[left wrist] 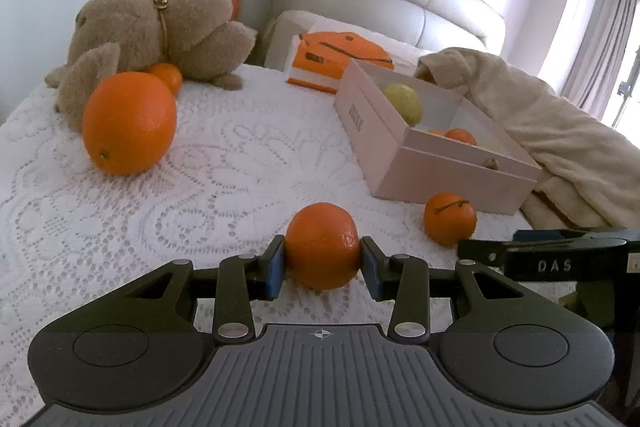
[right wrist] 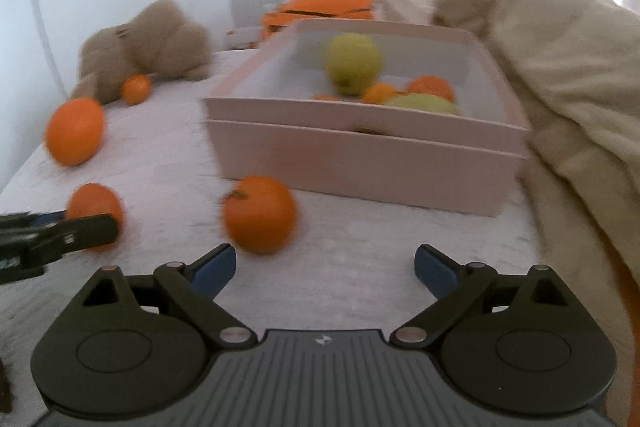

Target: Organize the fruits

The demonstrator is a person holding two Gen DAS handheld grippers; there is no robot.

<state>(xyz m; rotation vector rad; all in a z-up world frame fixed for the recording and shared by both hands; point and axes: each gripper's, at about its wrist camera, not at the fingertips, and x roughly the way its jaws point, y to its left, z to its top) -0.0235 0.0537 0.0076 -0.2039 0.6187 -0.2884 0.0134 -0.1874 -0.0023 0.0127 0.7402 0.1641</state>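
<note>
A small orange (left wrist: 322, 246) is clamped between the blue pads of the left hand-held gripper (left wrist: 323, 263) at lower centre, resting on the lace-covered bed (left wrist: 224, 163). The right hand-held gripper (right wrist: 325, 265) is held wide apart and empty, with another orange (right wrist: 259, 214) just beyond its left finger and a pink box (right wrist: 360, 155) of fruit seen behind, mid-frame.

Left gripper (left wrist: 323, 265) angled downward, jaws closed in on both sides of an orange (left wrist: 322, 245). Right gripper (right wrist: 323, 267) angled downward, jaws spread wide, nothing between them.
</note>
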